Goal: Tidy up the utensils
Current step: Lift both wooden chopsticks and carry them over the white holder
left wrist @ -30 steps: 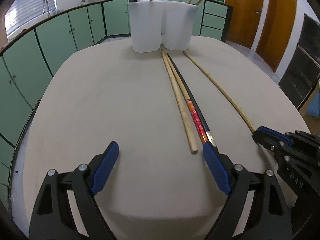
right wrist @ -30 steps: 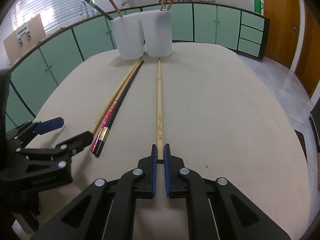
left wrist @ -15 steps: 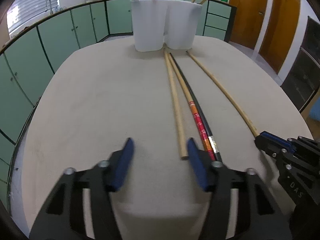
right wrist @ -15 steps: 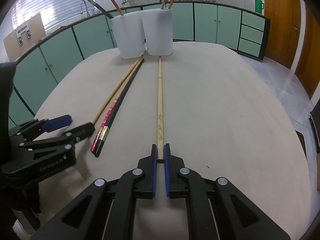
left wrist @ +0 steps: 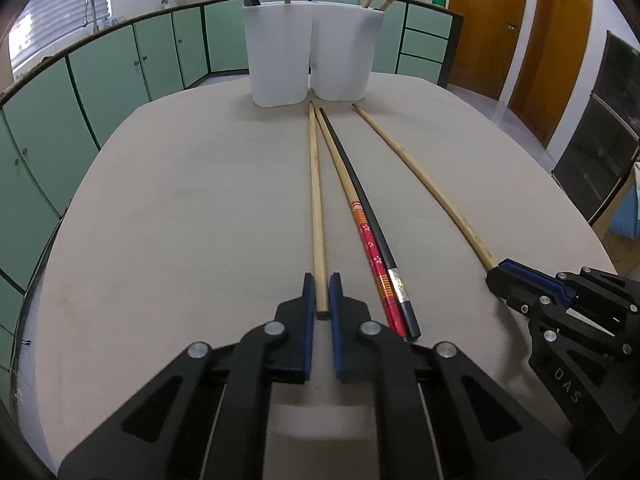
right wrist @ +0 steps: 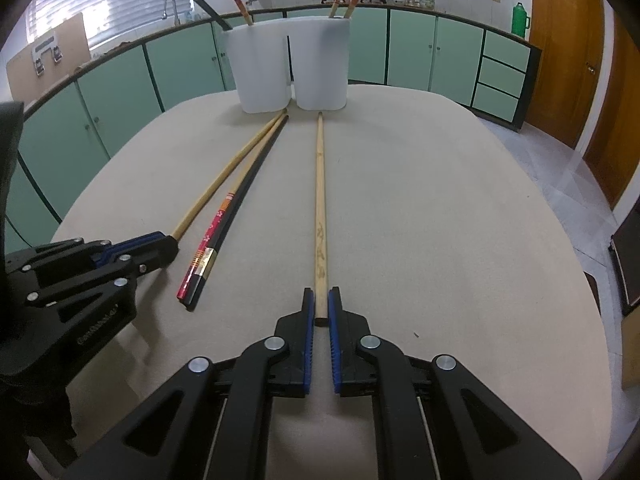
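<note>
Left gripper (left wrist: 322, 294) clamped on plain wooden chopstick (left wrist: 316, 200); right gripper (right wrist: 321, 308) clamped on marked wooden chopstick (right wrist: 320, 200). Bare table (left wrist: 180, 208) out to the left edge.

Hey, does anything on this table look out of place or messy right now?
Nothing spilled or damaged. Four chopsticks lie loose on the table rather than in the white holders: two plain wooden ones, each gripped at its near end, and the red patterned chopstick and black chopstick between them.

Bare table (left wrist: 180, 208) lies left of the chopsticks (left wrist: 360, 216); white holders (left wrist: 312, 52) block the far end.
</note>
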`<control>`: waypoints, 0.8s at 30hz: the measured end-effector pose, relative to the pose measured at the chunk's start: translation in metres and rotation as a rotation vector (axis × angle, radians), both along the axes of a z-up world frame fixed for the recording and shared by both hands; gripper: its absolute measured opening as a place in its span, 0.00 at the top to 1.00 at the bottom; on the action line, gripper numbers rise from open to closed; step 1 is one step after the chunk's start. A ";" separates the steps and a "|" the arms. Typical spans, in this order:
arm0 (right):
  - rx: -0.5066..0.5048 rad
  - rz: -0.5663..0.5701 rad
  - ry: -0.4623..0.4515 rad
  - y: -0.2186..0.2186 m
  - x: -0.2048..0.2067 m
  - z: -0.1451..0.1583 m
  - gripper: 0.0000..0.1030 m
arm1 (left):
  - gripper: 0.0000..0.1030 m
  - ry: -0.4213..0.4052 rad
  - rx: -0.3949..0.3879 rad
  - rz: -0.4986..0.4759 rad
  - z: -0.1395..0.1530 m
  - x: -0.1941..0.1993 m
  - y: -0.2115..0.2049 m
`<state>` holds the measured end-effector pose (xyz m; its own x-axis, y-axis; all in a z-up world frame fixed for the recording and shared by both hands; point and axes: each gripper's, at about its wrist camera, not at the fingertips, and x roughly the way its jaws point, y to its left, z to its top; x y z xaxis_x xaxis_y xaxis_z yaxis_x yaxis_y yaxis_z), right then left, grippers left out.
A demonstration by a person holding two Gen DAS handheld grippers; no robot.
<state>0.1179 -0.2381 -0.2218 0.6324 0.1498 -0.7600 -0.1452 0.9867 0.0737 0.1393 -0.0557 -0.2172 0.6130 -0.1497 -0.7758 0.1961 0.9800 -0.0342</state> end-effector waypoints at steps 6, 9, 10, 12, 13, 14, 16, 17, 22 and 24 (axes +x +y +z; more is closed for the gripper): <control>0.041 -0.002 -0.003 -0.005 -0.001 0.002 0.93 | 0.94 -0.014 0.000 -0.001 0.007 -0.007 0.004; 0.057 -0.001 -0.017 -0.007 -0.004 0.009 0.93 | 0.94 -0.043 0.015 -0.009 0.018 -0.013 0.007; 0.057 0.002 -0.029 -0.008 -0.006 0.014 0.93 | 0.94 -0.052 0.021 -0.013 0.021 -0.014 0.008; 0.060 0.005 -0.051 -0.009 -0.007 0.022 0.93 | 0.94 -0.078 0.029 -0.020 0.034 -0.019 0.011; 0.064 0.007 -0.062 -0.011 -0.008 0.028 0.93 | 0.94 -0.088 0.029 -0.022 0.038 -0.020 0.013; 0.067 0.009 -0.078 -0.012 -0.009 0.035 0.93 | 0.94 -0.105 0.029 -0.023 0.045 -0.022 0.015; 0.065 0.015 -0.106 -0.015 -0.009 0.049 0.93 | 0.94 -0.135 0.029 -0.022 0.058 -0.025 0.018; 0.065 0.017 -0.116 -0.016 -0.010 0.054 0.93 | 0.94 -0.149 0.024 -0.022 0.065 -0.025 0.020; 0.064 0.032 -0.187 -0.021 -0.008 0.090 0.93 | 0.94 -0.237 0.005 -0.025 0.103 -0.026 0.024; 0.062 0.039 -0.208 -0.020 -0.007 0.101 0.93 | 0.94 -0.266 0.000 -0.028 0.115 -0.025 0.024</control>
